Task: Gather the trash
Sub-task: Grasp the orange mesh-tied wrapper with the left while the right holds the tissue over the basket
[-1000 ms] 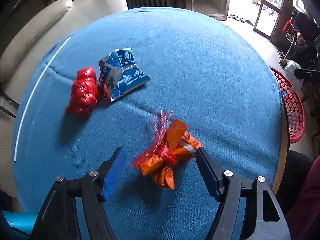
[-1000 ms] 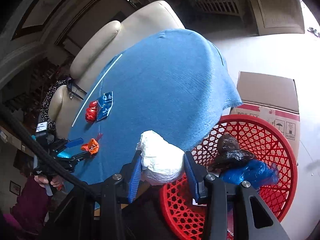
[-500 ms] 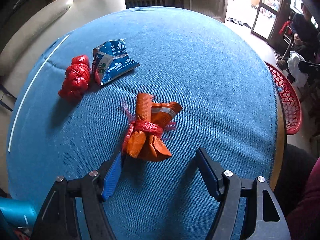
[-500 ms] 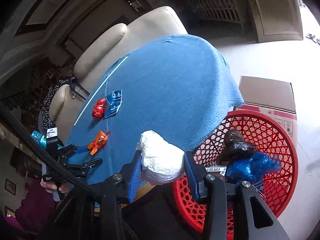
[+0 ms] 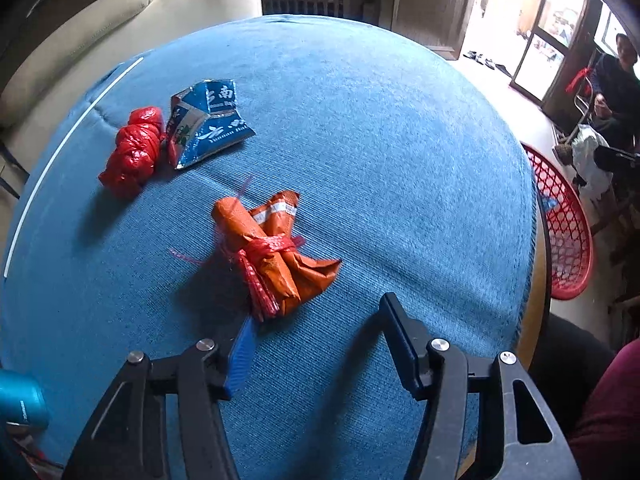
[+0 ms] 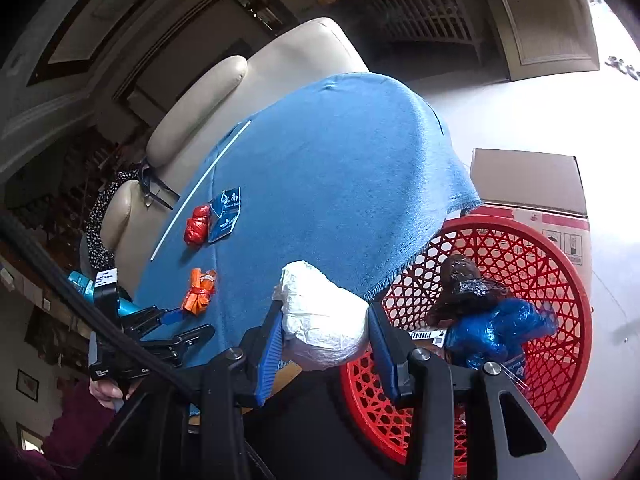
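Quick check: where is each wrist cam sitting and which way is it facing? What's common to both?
Left wrist: on the left gripper, low over the blue tablecloth, facing the orange wrapper bundle; own open fingers show.
Right wrist: on the right gripper, raised beside the table edge, looking down at the red basket and tablecloth; own fingers shut on the white wad, and the person's hand holding the left gripper shows.
Shared: tablecloth, orange wrapper bundle, red bag, blue carton, basket.

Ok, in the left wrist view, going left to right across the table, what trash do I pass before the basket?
Red knotted plastic bag → crumpled blue carton → orange wrapper bundle tied with red netting → red mesh basket beyond the table edge.
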Action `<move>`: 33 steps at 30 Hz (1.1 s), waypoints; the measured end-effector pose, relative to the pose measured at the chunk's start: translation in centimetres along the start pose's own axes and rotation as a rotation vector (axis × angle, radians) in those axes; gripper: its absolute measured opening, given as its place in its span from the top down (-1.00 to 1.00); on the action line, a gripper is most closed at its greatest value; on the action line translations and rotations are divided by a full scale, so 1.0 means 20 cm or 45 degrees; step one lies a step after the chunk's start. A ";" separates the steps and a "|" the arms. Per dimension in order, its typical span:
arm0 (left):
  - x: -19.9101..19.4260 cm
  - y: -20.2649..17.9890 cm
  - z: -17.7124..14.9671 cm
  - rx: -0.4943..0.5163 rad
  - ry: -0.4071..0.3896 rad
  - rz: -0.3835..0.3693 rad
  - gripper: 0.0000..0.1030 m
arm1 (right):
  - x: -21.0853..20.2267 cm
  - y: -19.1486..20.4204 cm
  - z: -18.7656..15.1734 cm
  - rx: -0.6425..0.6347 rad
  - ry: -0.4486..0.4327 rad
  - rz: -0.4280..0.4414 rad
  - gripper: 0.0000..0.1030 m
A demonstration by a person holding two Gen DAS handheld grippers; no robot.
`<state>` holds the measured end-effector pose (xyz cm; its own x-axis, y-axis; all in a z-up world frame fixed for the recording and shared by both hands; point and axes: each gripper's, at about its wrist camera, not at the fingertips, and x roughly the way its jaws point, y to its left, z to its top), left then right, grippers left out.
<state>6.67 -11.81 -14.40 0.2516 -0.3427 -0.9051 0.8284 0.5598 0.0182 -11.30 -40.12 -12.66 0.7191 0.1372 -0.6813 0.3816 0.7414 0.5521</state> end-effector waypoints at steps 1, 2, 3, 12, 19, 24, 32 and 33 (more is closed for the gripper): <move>0.00 0.00 0.00 -0.006 0.000 0.009 -0.19 | 0.00 0.00 0.00 -0.004 -0.004 0.000 0.15; -0.01 0.02 0.00 -0.014 -0.002 0.018 -0.19 | -0.01 0.00 0.00 -0.012 -0.011 0.000 0.15; -0.03 0.03 -0.01 -0.020 -0.006 0.020 -0.19 | -0.01 0.01 0.00 -0.016 -0.012 0.001 0.15; -0.17 0.23 -0.06 -0.105 -0.057 0.024 -0.26 | 0.10 0.02 0.00 -0.010 0.051 0.014 0.15; -0.08 0.26 -0.02 -0.134 -0.019 -0.039 -0.26 | 0.18 0.07 0.00 -0.026 0.090 0.008 0.15; -0.03 0.22 0.07 -0.217 -0.033 -0.078 -0.26 | 0.19 0.11 0.00 -0.049 0.091 0.003 0.15; 0.10 0.21 0.15 -0.328 0.008 -0.053 -0.10 | 0.13 0.08 0.01 -0.038 0.046 -0.004 0.15; 0.11 0.22 0.16 -0.332 0.011 -0.056 -0.05 | 0.13 0.07 0.01 -0.030 0.045 -0.001 0.15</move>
<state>12.36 -12.53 -14.96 0.2133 -0.3653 -0.9061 0.6812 0.7205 -0.1301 -8.77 -38.94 -13.53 0.6977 0.1591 -0.6985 0.3681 0.7569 0.5401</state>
